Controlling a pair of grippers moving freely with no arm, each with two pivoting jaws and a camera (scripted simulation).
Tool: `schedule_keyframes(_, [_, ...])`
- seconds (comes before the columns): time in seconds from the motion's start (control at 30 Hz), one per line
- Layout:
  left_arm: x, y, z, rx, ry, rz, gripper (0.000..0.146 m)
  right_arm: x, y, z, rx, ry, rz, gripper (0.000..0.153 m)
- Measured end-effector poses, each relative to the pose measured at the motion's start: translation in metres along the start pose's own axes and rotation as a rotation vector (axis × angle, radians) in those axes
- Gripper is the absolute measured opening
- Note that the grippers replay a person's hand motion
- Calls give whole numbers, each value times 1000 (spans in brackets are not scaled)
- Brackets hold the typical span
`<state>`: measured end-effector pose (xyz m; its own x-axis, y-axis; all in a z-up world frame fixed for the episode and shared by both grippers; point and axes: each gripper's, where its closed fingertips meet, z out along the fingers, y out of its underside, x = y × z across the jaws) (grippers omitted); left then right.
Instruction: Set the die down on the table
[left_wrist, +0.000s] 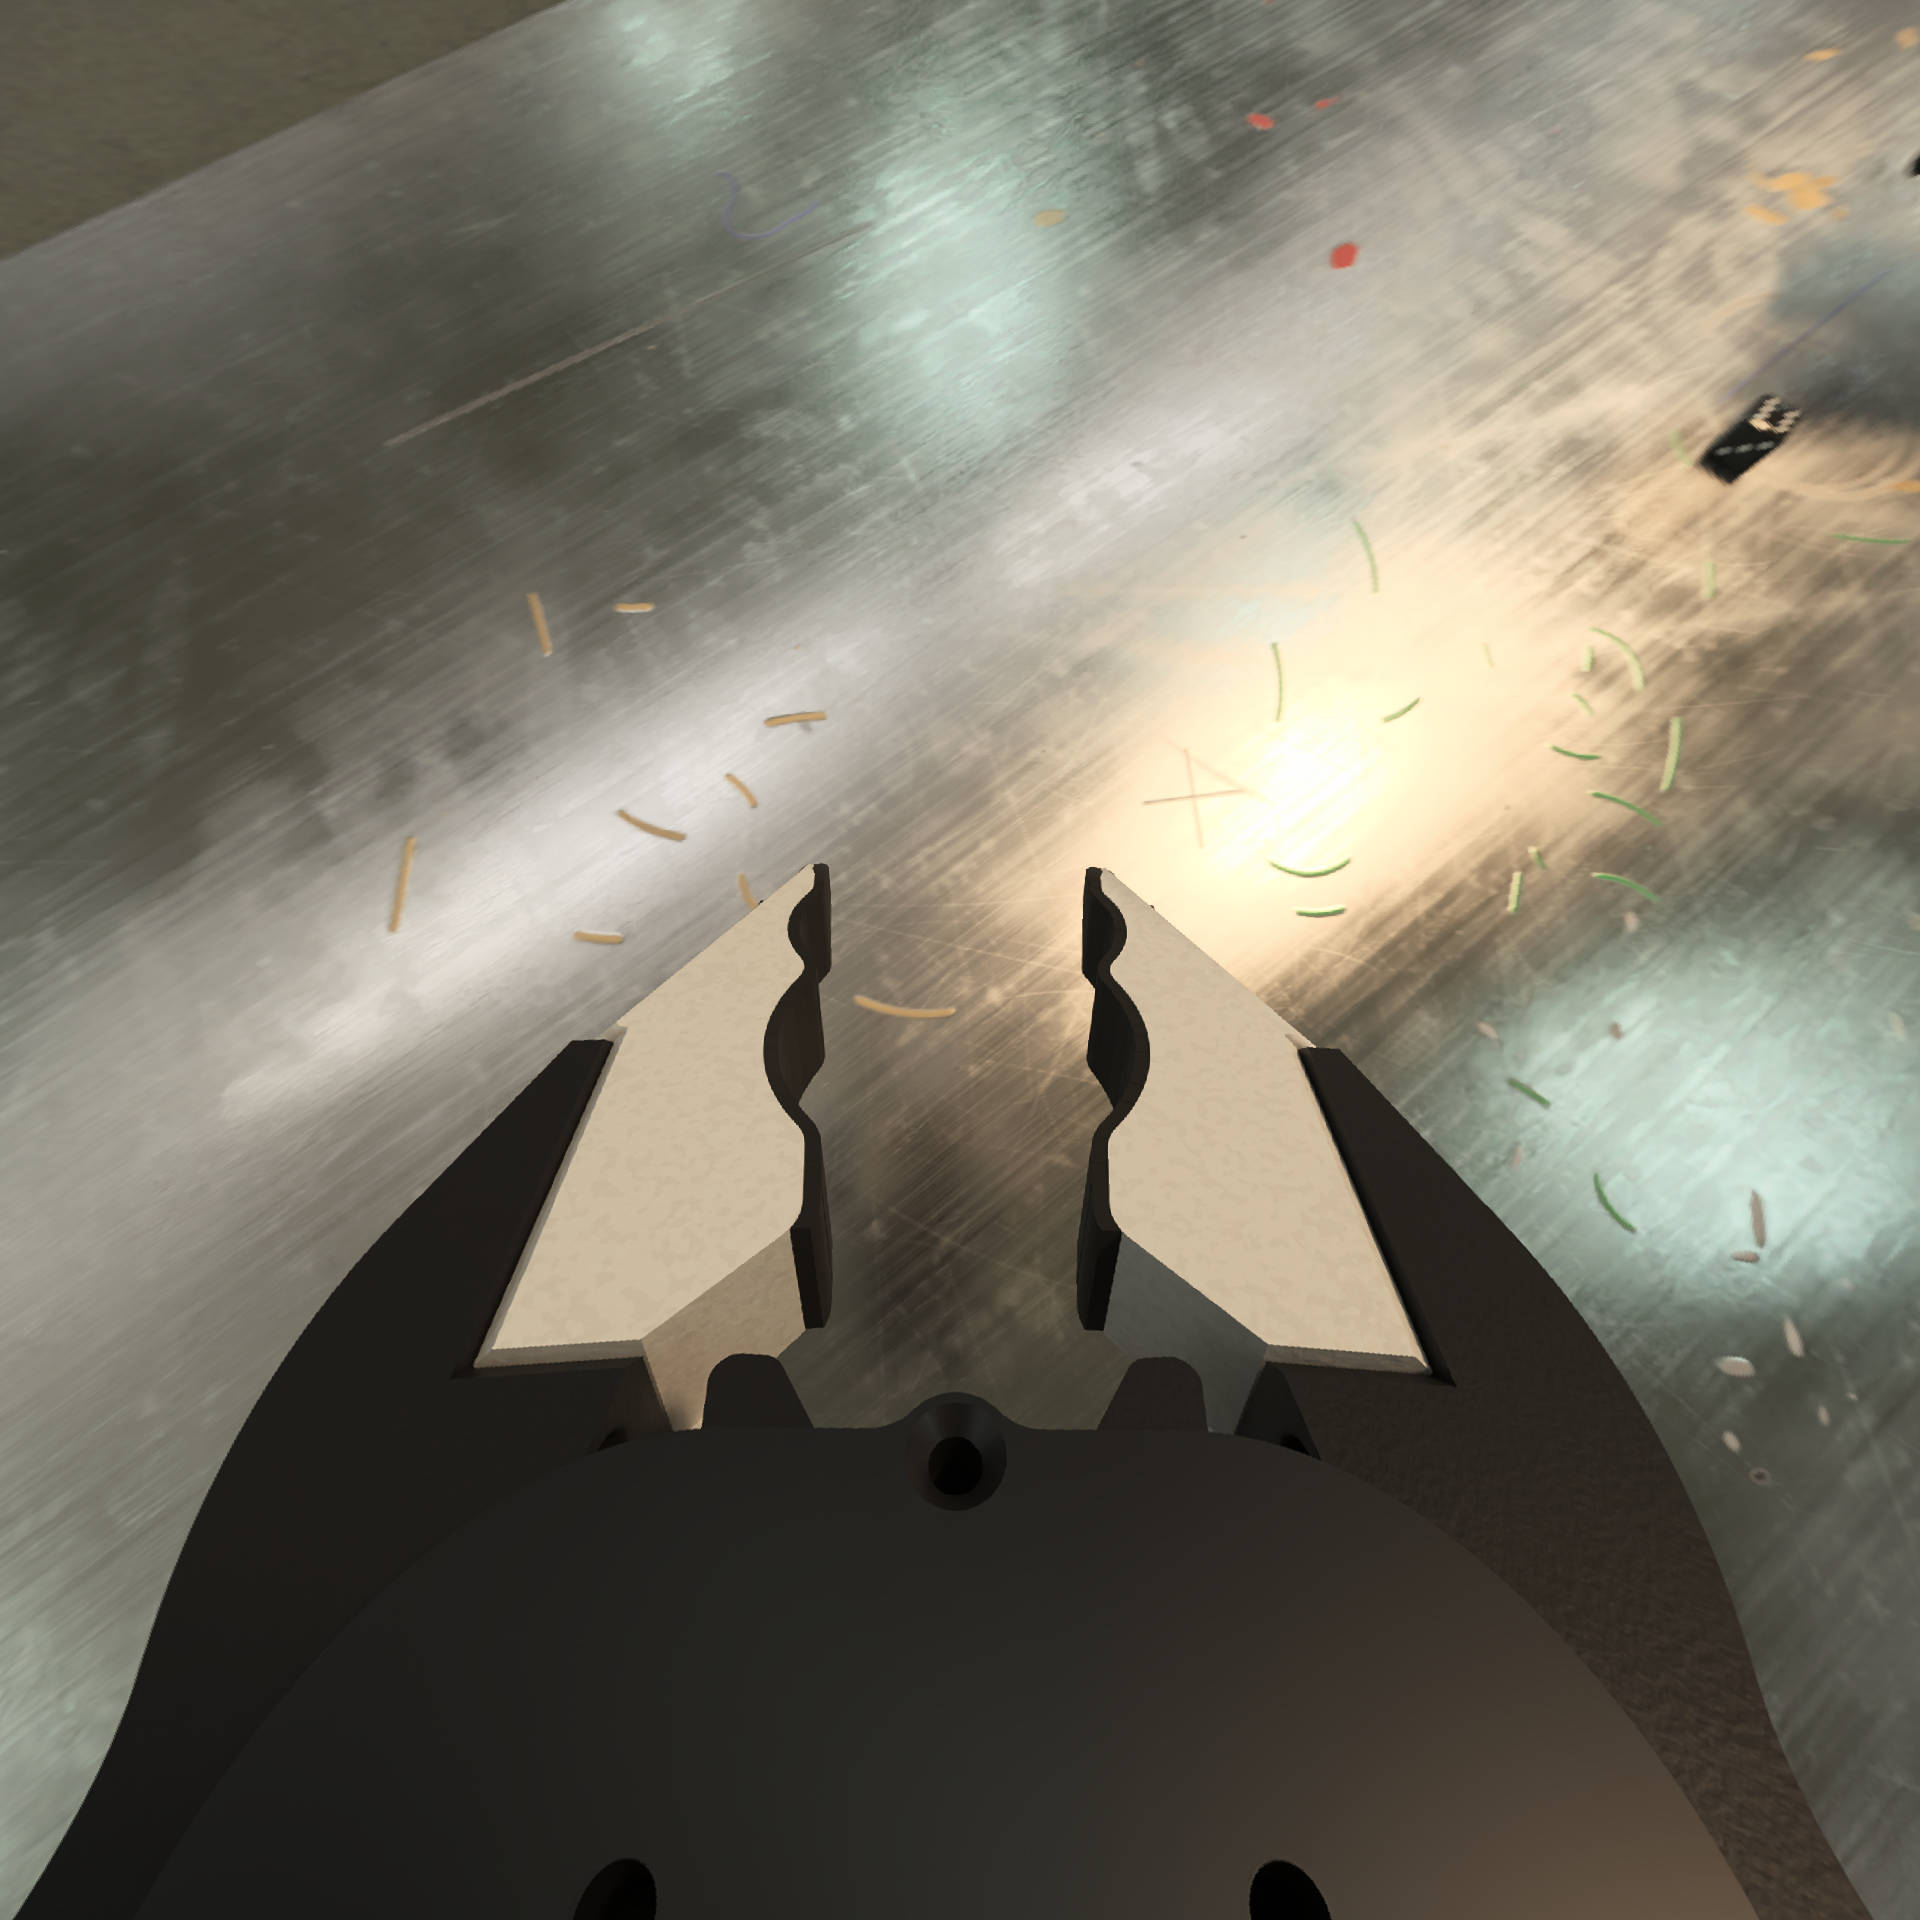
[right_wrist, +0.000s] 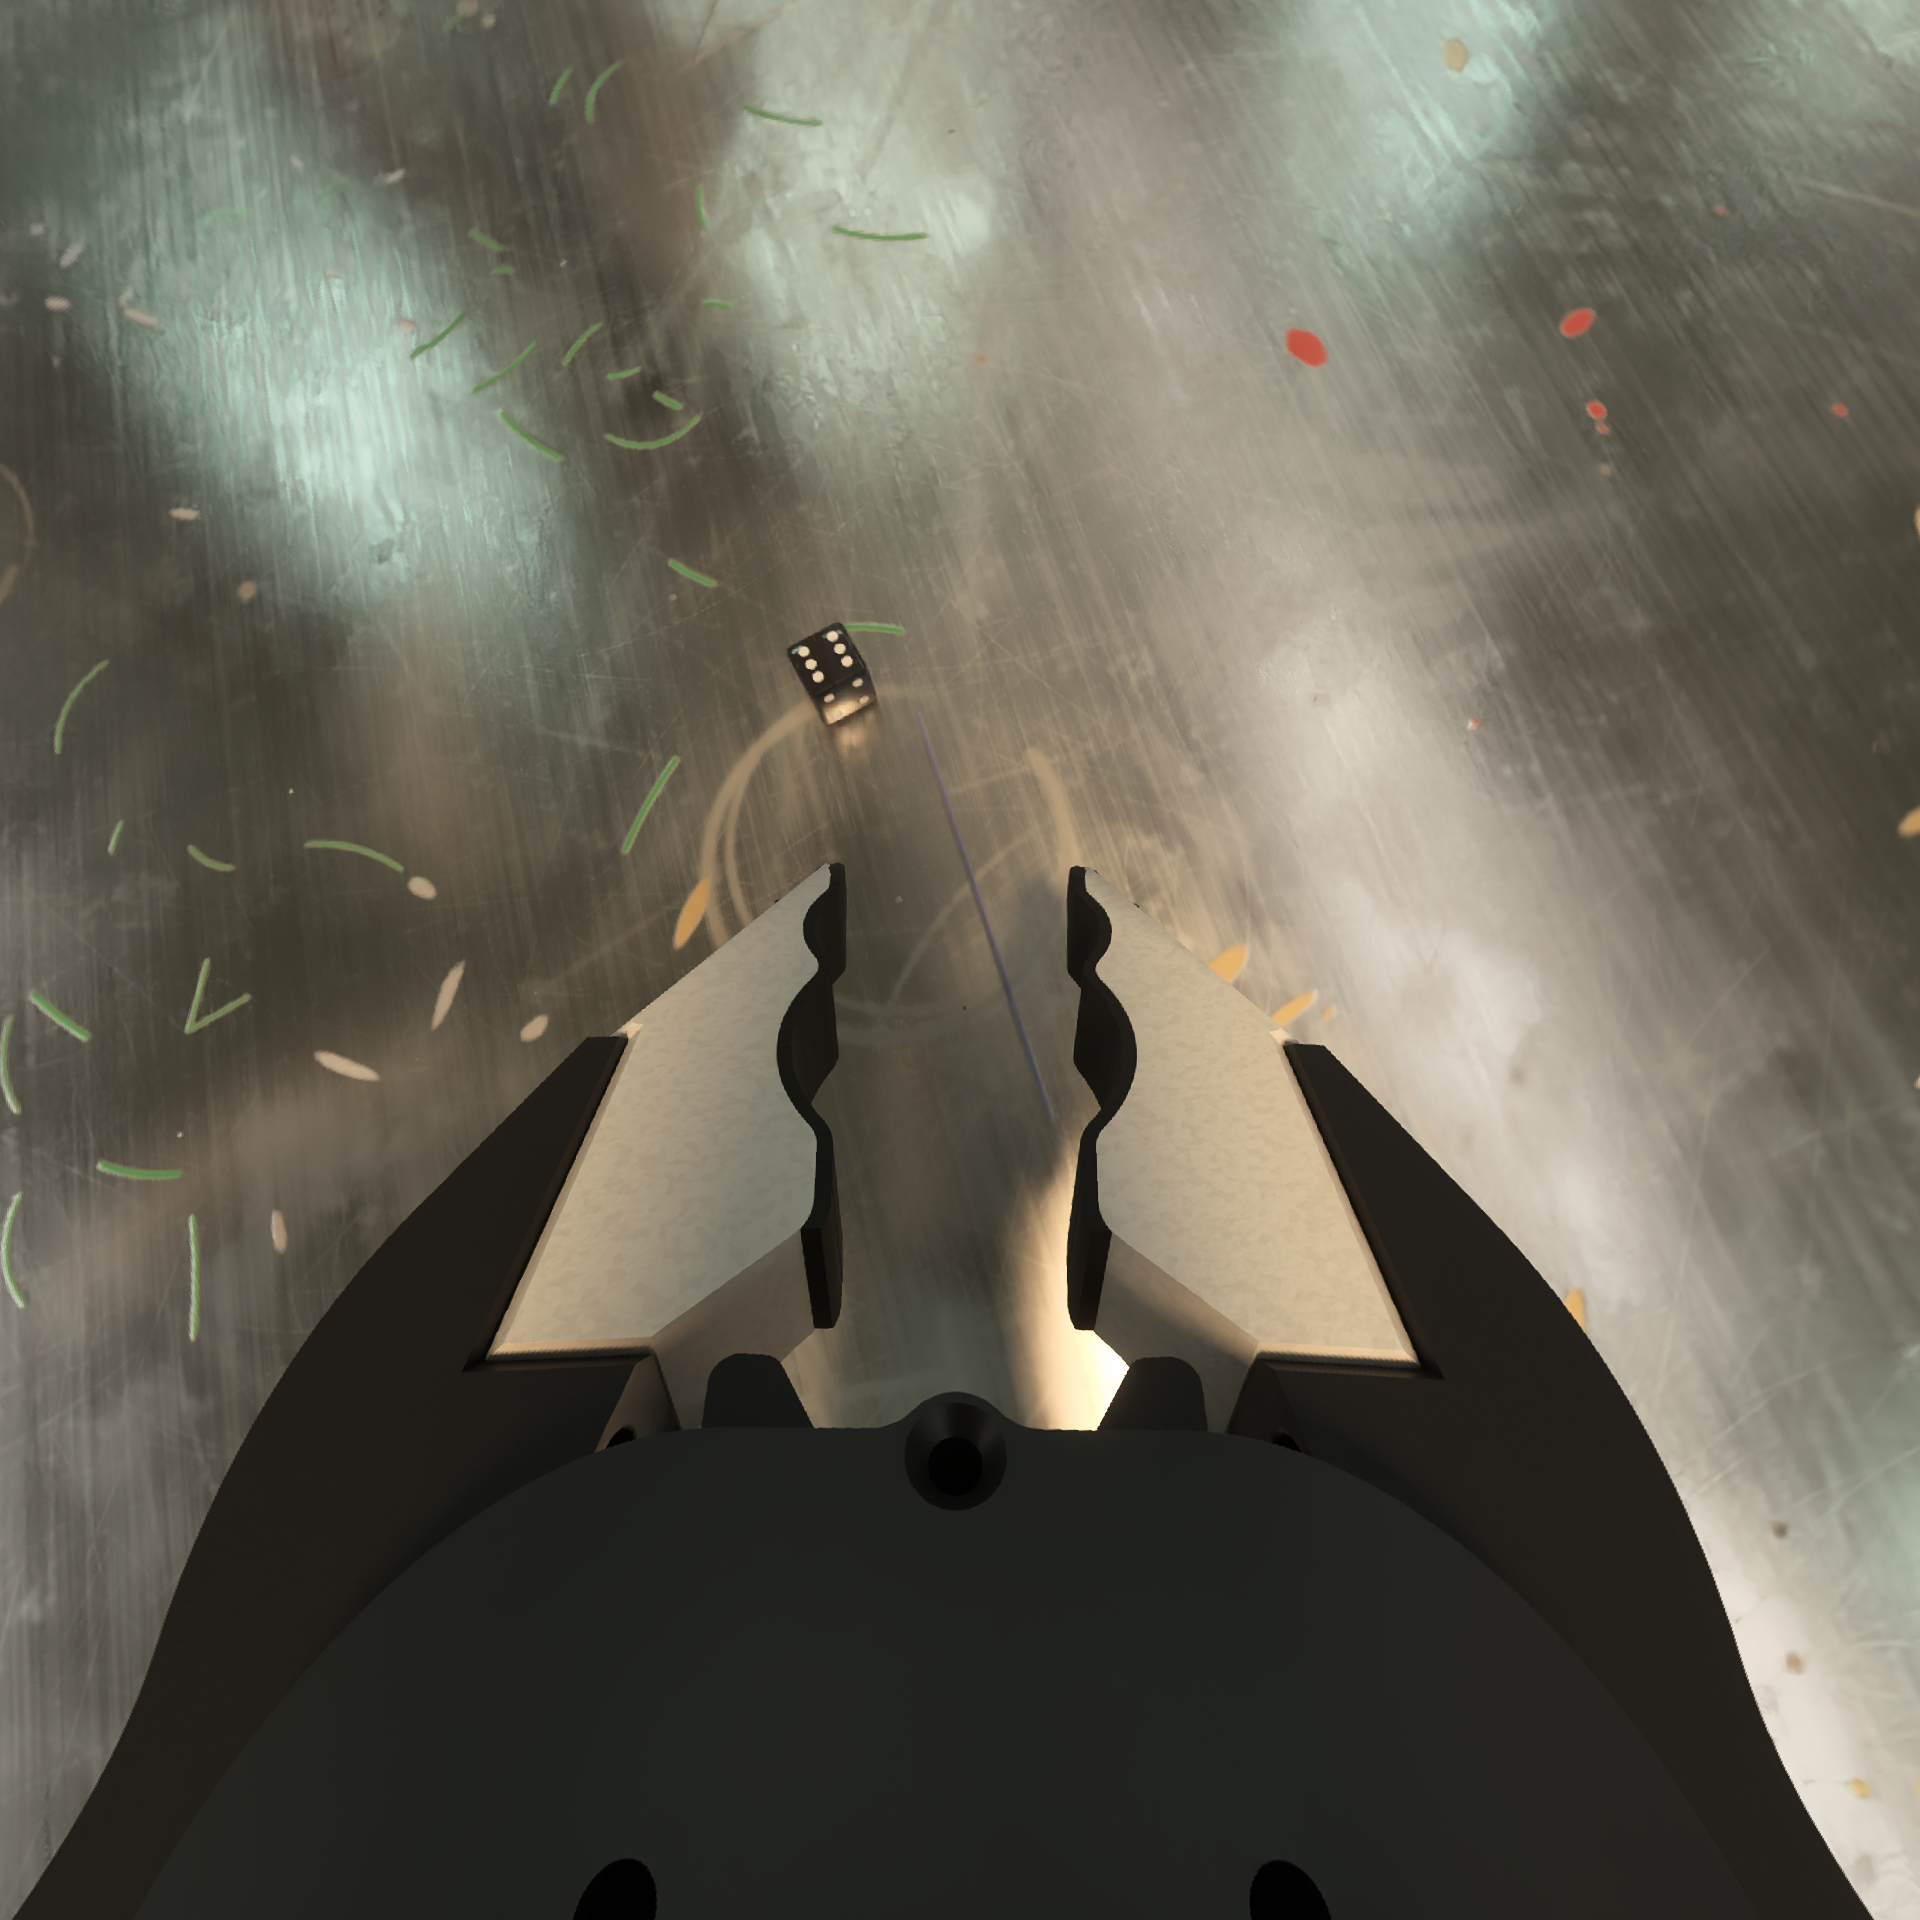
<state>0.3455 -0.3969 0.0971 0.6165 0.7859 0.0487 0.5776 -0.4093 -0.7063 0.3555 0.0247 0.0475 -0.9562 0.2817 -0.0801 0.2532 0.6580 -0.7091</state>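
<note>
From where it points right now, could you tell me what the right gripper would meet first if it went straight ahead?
Probably just the bare metal table. The right gripper is open and empty, and the black die sits ahead, slightly left of its line.

No readable text or brand anywhere I can see. Only countable marks: white pips on the black die (right_wrist: 833, 673) ahead of my right jaws, top face six; the side face's count is unclear. From my left side the die (left_wrist: 1754, 436) is too small to count. Table (right_wrist: 1455, 727) shows only scratches and specks.
</note>
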Motion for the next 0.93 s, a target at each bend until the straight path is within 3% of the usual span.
schedule_keyframes(0.33, [12, 12, 18, -65, 51, -13, 48, 5, 28, 4, 15, 44, 93, 41])
schedule_keyframes(0.93, [40, 13, 29, -62, 92, -12, 48, 4, 32, 7, 2, 47, 91, 41])
